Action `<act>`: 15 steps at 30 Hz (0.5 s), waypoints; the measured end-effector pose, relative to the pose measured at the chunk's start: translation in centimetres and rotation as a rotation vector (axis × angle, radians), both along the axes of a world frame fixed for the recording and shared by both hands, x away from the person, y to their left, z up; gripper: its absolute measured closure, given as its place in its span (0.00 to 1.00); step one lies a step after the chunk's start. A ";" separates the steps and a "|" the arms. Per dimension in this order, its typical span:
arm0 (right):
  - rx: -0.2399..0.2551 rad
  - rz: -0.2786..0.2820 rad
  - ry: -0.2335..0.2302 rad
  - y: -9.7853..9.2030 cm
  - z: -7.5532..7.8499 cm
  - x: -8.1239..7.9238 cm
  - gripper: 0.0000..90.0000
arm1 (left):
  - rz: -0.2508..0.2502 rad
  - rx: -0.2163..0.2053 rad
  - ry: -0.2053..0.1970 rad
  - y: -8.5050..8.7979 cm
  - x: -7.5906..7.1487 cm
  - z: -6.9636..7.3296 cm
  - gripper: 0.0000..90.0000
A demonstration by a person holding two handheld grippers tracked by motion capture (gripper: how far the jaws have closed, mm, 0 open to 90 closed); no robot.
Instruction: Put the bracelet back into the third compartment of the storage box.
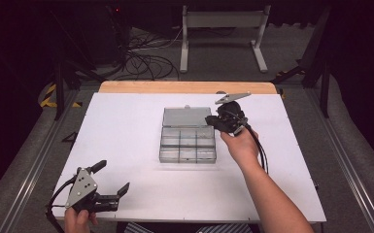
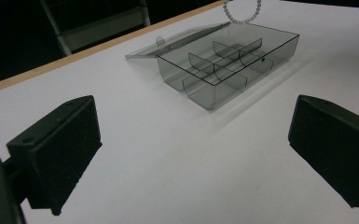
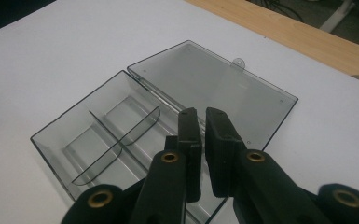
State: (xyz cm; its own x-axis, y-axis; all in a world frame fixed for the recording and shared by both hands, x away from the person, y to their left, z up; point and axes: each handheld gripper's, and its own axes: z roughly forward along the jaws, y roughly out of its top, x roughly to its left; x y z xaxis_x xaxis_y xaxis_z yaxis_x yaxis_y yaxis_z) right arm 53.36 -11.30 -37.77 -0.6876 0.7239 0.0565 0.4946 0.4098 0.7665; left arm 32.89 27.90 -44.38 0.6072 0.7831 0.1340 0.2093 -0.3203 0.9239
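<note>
Smoke-grey transparent plastic organiser box (image 1: 188, 147), divided into small compartments, lies at the middle of the white table (image 1: 126, 131) with its hinged lid (image 1: 186, 117) folded flat open behind it. In the left gripper view a ring of pale beads (image 2: 241, 14) hangs above the box's far corner. Right gripper (image 1: 212, 121) hovers over the box's right rear corner, its jaws nearly together; whether they pinch the beads cannot be told. Left gripper (image 1: 112, 178) rests at the near left edge, jaws wide apart, holding nothing. Judged step: lowering the bead ring into a compartment. The next move likely calls for centring it over one cell, then releasing.
</note>
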 end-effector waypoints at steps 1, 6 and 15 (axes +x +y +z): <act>0.002 -0.002 0.002 0.0 -0.2 0.1 0.95 | 0.001 0.002 -0.005 0.0 0.0 0.0 0.03; 0.000 -0.009 0.016 0.1 -0.8 0.5 0.95 | -0.002 0.003 0.002 0.0 0.0 0.0 0.03; -0.011 -0.017 0.038 0.1 -2.0 1.0 0.95 | -0.003 -0.001 0.006 0.0 0.0 0.0 0.03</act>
